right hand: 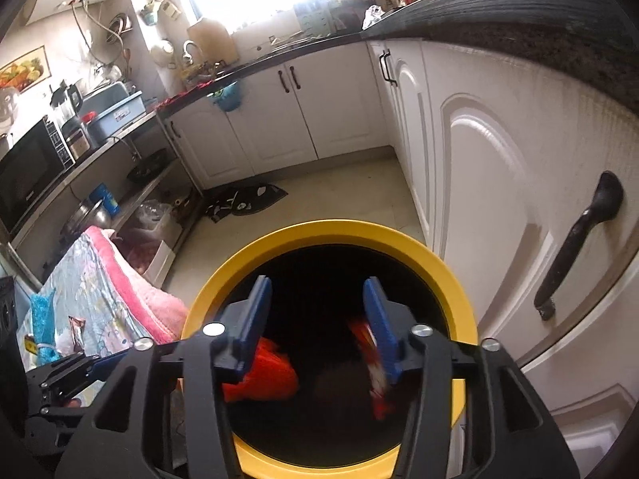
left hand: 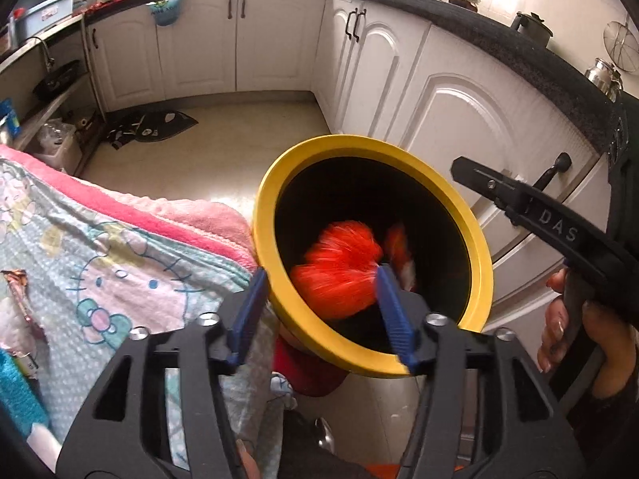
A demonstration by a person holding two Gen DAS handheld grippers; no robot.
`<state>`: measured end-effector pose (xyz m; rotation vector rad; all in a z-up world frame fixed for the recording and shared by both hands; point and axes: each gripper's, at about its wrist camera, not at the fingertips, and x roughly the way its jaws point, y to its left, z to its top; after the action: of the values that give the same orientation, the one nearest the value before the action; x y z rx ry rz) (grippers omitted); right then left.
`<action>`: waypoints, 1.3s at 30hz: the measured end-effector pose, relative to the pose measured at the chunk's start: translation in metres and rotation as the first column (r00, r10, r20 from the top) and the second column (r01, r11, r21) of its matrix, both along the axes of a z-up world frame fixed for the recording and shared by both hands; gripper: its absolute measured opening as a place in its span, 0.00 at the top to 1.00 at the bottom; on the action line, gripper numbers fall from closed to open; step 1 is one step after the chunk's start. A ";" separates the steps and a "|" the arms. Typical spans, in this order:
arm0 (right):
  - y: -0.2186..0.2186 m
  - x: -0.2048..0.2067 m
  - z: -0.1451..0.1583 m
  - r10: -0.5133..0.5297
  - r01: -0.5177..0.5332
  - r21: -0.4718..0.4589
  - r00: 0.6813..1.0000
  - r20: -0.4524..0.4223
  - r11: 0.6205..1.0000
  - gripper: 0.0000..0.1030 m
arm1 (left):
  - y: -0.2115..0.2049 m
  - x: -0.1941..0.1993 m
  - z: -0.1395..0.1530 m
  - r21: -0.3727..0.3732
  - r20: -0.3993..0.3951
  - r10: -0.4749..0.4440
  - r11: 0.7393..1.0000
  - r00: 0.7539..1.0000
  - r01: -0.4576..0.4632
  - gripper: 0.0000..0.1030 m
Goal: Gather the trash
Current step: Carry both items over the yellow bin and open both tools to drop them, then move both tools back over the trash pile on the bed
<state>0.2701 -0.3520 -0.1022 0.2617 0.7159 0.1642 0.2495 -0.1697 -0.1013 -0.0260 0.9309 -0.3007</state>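
With both the left claw and right claw spread wide and empty above the yellow-rimmed black round bin, red crumpled wrappers are best released centrally, clear of the rim.

Red trash inside the yellow-rimmed bin is motion-blurred, so its kind cannot be told. The bin's near rim is hidden behind the right tool's body. A foil wrapper on the blanket is cut off by the left edge.
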 end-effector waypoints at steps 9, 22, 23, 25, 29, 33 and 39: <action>0.008 -0.020 0.025 -0.011 0.013 -0.028 0.998 0.069 1.000 0.36 | 0.029 -0.025 0.024 -0.035 0.070 0.066 0.997 0.995 -0.063 0.10; 0.043 -0.060 0.077 0.069 -0.059 -0.056 0.977 0.201 0.997 0.24 | 0.077 -0.065 0.074 -0.108 0.179 0.186 0.980 0.966 -0.169 0.10; 0.046 -0.063 0.081 0.077 -0.067 -0.055 0.975 0.209 0.996 0.23 | 0.082 -0.068 0.077 -0.116 0.183 0.193 0.978 0.964 -0.174 0.10; 0.053 -0.068 0.086 0.099 -0.089 -0.054 0.970 0.221 0.995 0.23 | 0.086 -0.072 0.082 -0.125 0.194 0.207 0.975 0.959 -0.185 0.10; 0.065 -0.079 0.093 0.134 -0.122 -0.065 0.962 0.238 0.990 0.22 | 0.101 -0.085 0.093 -0.137 0.223 0.230 0.970 0.947 -0.203 0.10; 0.080 -0.089 0.099 0.171 -0.159 -0.069 0.953 0.248 0.985 0.21 | 0.114 -0.096 0.103 -0.147 0.247 0.255 0.963 0.935 -0.224 0.10; 0.100 -0.101 0.107 0.220 -0.206 -0.079 0.940 0.260 0.975 0.20 | 0.136 -0.110 0.116 -0.156 0.282 0.303 0.951 0.910 -0.269 0.10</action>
<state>0.1691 -0.2523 0.0049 0.1089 0.4766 0.3808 0.1395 -0.0334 0.0149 -0.2148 0.5919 -0.0788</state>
